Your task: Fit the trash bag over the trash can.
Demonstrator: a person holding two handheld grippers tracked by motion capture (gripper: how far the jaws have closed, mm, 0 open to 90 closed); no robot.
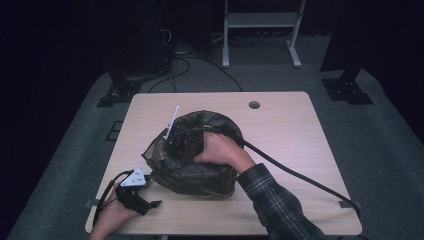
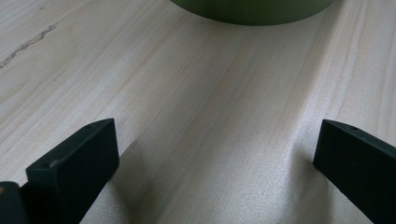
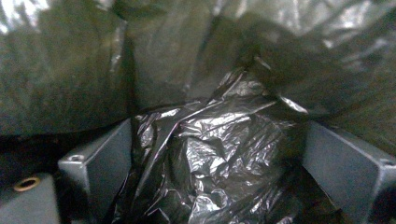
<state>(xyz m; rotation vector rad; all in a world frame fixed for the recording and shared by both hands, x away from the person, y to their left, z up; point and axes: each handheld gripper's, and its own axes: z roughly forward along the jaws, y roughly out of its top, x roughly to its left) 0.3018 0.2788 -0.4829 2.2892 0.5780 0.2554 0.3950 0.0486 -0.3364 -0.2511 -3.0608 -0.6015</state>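
A round bin lined with a dark plastic bag (image 1: 200,175) stands in the middle of the table (image 1: 285,130). My right gripper (image 1: 183,142) reaches down inside it, held by a hand in a plaid sleeve. In the right gripper view its jaws (image 3: 215,158) stand wide apart with crumpled black bag plastic (image 3: 210,154) bunched between them. My left gripper (image 1: 149,203) rests on the table at the front left, just beside the bin. It is open with bare wood between its jaws (image 2: 217,154), and the bin's green base (image 2: 252,11) lies ahead of it.
A thick black cable (image 1: 300,175) trails from the bin across the table to the front right edge. A cable hole (image 1: 254,105) sits near the far edge. A white strip (image 1: 173,120) sticks up at the bin's far left rim. Stands and cables are on the floor behind.
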